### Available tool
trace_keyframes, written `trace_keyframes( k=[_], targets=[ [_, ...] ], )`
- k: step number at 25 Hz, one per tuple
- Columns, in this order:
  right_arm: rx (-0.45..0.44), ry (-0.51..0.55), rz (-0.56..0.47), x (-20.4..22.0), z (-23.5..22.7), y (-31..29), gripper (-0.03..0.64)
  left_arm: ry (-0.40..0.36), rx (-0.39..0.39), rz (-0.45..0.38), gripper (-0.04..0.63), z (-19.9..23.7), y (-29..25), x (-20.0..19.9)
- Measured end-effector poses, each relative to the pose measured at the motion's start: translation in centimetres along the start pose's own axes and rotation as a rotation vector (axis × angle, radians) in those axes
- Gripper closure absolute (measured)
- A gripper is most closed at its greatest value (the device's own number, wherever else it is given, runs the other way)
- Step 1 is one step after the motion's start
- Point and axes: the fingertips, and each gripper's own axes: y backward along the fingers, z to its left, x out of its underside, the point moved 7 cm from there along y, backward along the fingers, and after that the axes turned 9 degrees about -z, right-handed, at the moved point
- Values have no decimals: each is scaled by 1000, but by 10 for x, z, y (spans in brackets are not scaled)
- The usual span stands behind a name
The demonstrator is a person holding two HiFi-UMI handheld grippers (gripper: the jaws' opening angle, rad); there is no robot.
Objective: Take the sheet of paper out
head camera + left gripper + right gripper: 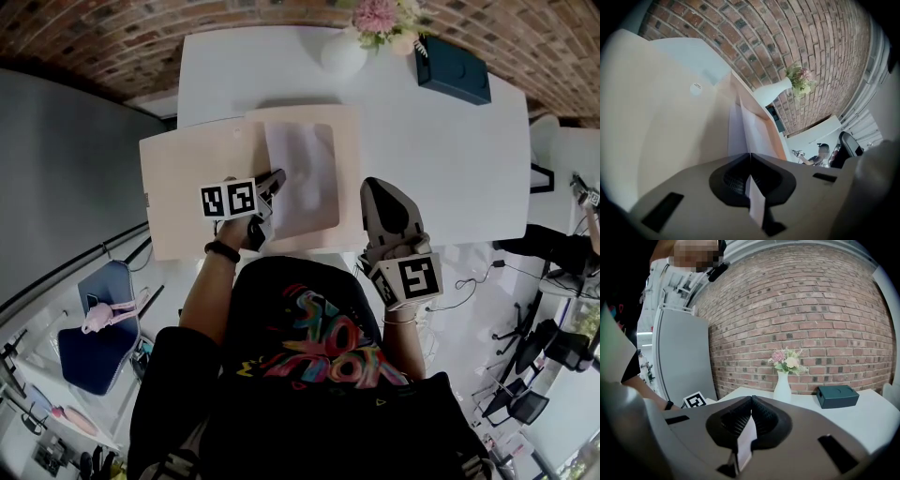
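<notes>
Sheet of paper (302, 178): white, blank on the face that shows, lying on the right half of an open beige folder (187, 187); its long axis runs away from the person toward the brick wall (94, 37), short edges near and far. Left gripper (275, 181): jaws pressed together on the sheet's near left edge, and in the left gripper view the paper rises straight from the line where the jaws meet. Right gripper (377, 192): jaws closed with nothing between them, held just right of the folder at the table's near edge, apart from the sheet. Folder: spread flat on the white table (441, 159); carries a small round white sticker (696, 88), print too small to read. Gripper cubes: black-and-white square markers, no words. Far side of table: white vase (342, 53) with pink flowers (377, 14), and to its right a dark teal box (453, 70), unlabelled as far as can be seen
</notes>
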Motion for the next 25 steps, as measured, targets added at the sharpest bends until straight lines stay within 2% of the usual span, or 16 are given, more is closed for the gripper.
trace_keyframes(
  k=[10,19,25],
  targets=[
    [-30,18,15,2,9,-1,598,9,8,-35,572,2,19,-6],
    [-97,31,6,-3,32,-16,598,-10,-35,-98,572,18,65,-13],
    [-158,64,29,-1,47,-28,598,16,-68,-170,572,34,104,-19]
  ],
)
